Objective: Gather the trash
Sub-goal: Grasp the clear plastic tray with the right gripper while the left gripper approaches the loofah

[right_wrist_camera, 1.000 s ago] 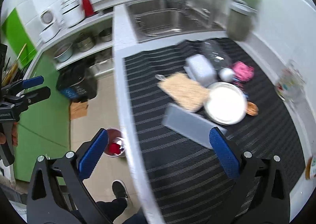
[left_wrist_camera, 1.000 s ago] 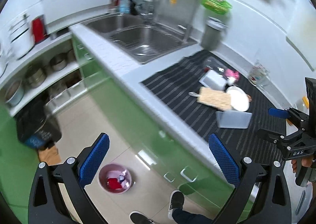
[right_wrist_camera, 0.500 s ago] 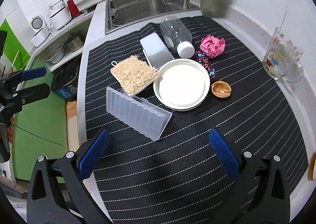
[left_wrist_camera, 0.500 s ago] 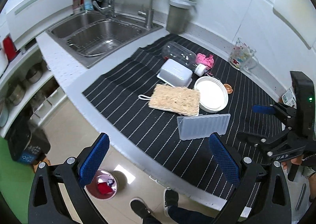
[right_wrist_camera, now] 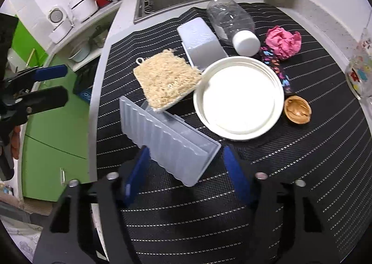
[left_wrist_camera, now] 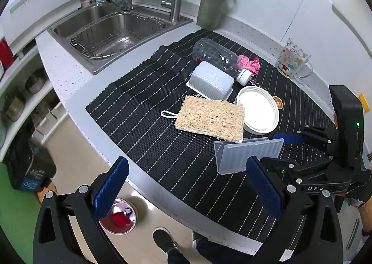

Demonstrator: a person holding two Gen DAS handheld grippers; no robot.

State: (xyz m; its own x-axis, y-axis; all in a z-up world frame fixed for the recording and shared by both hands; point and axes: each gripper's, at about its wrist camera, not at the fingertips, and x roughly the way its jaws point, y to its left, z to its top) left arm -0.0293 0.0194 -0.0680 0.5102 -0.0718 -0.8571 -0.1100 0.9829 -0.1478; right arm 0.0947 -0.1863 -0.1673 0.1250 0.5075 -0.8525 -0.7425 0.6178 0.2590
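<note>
Trash lies on a black striped mat (left_wrist_camera: 148, 110): an empty clear plastic bottle (left_wrist_camera: 216, 58) with a white cap, a crumpled pink paper (left_wrist_camera: 248, 63), a walnut shell (right_wrist_camera: 297, 110), a dark candy wrapper (right_wrist_camera: 276, 68). A ribbed translucent plastic box (right_wrist_camera: 169, 138) stands near the mat's front; it also shows in the left wrist view (left_wrist_camera: 246, 154). My right gripper (right_wrist_camera: 186, 177) is open, its jaws either side of this box's near end. My left gripper (left_wrist_camera: 186, 191) is open and empty above the counter's front edge. A pink waste bin (left_wrist_camera: 119, 216) stands on the floor below.
A loofah pad (left_wrist_camera: 209, 117), a white plate (left_wrist_camera: 258, 110) and an upturned white tray (left_wrist_camera: 210, 80) lie mid-mat. A glass mug (left_wrist_camera: 293, 61) stands at the right wall. A steel sink (left_wrist_camera: 116, 28) and a grey canister (left_wrist_camera: 214, 9) are behind.
Both grippers have swung from the floor and cabinets over to the mat. The right gripper has dropped close to the ribbed box, its jaws narrower than before.
</note>
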